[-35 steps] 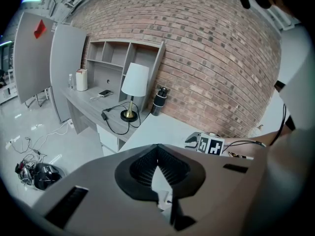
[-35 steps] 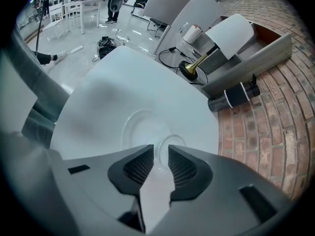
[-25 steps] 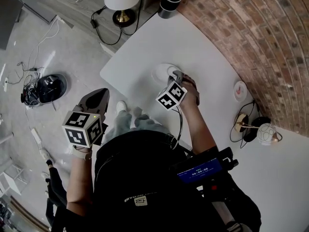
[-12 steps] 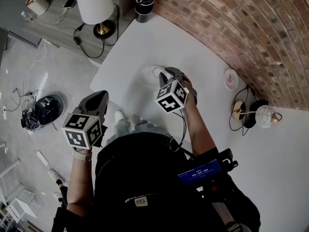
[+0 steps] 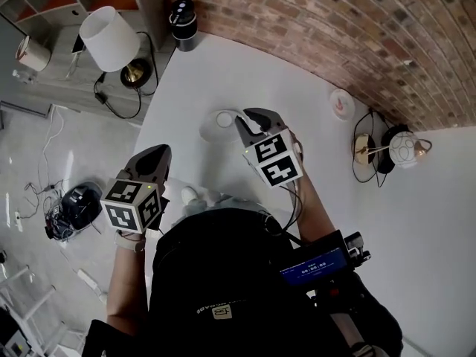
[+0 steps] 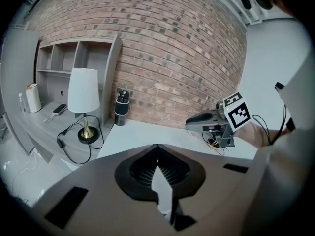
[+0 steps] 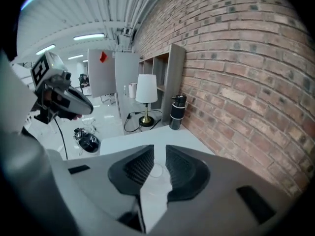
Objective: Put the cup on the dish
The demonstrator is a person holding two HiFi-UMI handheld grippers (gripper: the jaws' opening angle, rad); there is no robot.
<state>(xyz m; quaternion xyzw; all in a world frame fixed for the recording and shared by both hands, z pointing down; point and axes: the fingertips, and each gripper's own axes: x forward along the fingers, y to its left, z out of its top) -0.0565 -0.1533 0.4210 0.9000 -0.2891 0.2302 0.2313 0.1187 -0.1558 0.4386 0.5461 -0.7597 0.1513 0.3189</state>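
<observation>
A small white cup (image 5: 225,119) stands on a white dish (image 5: 212,131) near the left edge of the white table (image 5: 297,73). My right gripper (image 5: 245,119) hovers just right of the cup, its tips close to it, with nothing held. In the right gripper view the right gripper (image 7: 159,149) shows a narrow gap, and the cup's round rim (image 7: 156,170) lies on the table beyond. My left gripper (image 5: 156,153) hangs off the table's left side over the floor. In the left gripper view, the left gripper (image 6: 157,146) has its tips together and empty.
A black bottle (image 5: 182,13) stands at the table's far corner, a white-shaded lamp (image 5: 108,39) on a side unit. A small saucer (image 5: 341,103) and a gold globe lamp (image 5: 401,149) sit by the brick wall. Cables and a round device (image 5: 78,207) lie on the floor.
My right gripper has drawn back and lifted from the cup, which now stands free on the dish. The head has turned, shifting the scene. The left gripper has barely moved.
</observation>
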